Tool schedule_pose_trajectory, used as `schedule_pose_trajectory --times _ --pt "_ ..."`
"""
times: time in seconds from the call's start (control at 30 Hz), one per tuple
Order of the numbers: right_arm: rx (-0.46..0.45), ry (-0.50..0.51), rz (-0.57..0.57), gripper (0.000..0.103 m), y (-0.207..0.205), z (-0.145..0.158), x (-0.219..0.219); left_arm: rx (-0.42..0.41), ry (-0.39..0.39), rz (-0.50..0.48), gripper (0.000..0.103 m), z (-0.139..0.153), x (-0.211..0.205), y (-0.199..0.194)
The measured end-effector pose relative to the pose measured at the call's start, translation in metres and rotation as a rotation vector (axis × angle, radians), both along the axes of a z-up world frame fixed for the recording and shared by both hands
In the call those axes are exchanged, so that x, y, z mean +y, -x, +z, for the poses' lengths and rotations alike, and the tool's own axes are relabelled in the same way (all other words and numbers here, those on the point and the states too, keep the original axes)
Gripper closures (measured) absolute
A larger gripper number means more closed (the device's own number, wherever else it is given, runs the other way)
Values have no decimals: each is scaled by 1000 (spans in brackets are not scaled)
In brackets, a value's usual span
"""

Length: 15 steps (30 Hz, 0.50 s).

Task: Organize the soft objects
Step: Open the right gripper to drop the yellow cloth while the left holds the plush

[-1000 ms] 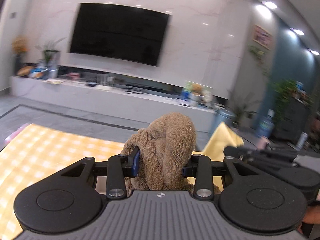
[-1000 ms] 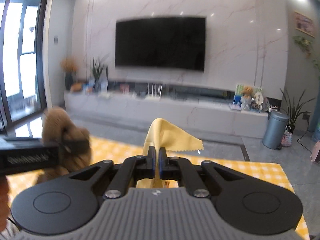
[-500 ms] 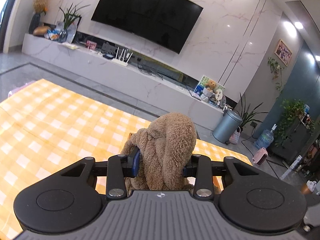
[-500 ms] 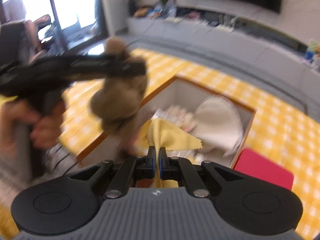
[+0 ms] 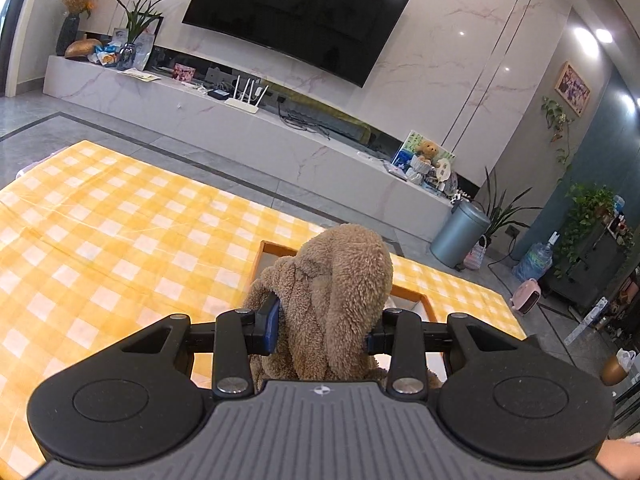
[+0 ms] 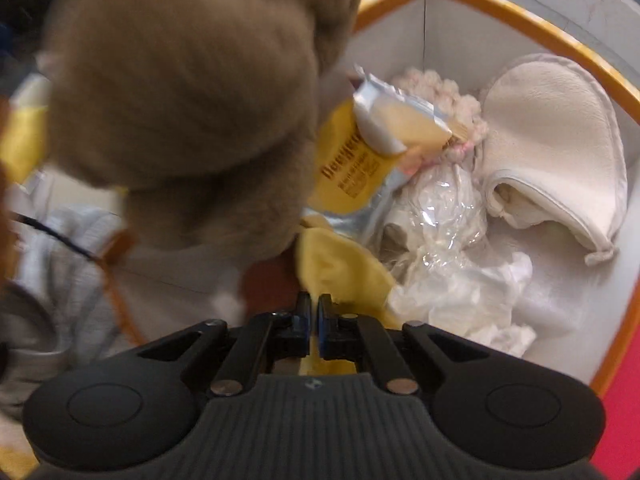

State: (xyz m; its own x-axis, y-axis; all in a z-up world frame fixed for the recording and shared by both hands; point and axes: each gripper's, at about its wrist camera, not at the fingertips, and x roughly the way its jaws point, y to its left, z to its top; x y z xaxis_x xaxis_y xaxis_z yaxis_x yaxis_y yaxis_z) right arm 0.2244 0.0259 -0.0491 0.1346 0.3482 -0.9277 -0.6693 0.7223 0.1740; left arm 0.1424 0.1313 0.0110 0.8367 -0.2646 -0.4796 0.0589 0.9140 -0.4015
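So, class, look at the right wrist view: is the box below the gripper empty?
No. The box already holds a cream mitt, crumpled clear plastic and a yellow packet.

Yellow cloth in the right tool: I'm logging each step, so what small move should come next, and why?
Probably open the right tool and let the yellow cloth drop. It is shut on the cloth, which already hangs inside the orange-rimmed box, above the white items there. The left tool holds the brown plush at the box too, so it could follow.
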Motion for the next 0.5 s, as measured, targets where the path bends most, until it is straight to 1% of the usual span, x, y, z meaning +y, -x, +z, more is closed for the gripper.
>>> schedule_pose_trajectory --times 0.03,0.1,0.17,0.33,0.4,0.43,0.47,0.5 --pt "-21 23 14 102 1 -3 4 6 -4 3 61 -1 0 -1" --pt "-38 40 26 102 2 -1 9 19 -13 10 61 -3 2 -3" --pt "-80 72 39 102 5 -1 13 28 -18 17 61 -3 3 -5" --pt "-182 159 62 102 19 1 18 26 -20 18 61 -1 5 -2" --pt "-211 164 58 98 25 4 17 22 -22 17 61 0 5 -1" --pt "-219 157 47 88 28 6 15 19 -24 16 60 1 5 -1" --pt "-223 142 43 68 32 9 12 16 -26 15 60 2 5 -1" --pt "-224 114 40 58 36 15 8 12 -29 15 61 3 4 -1"
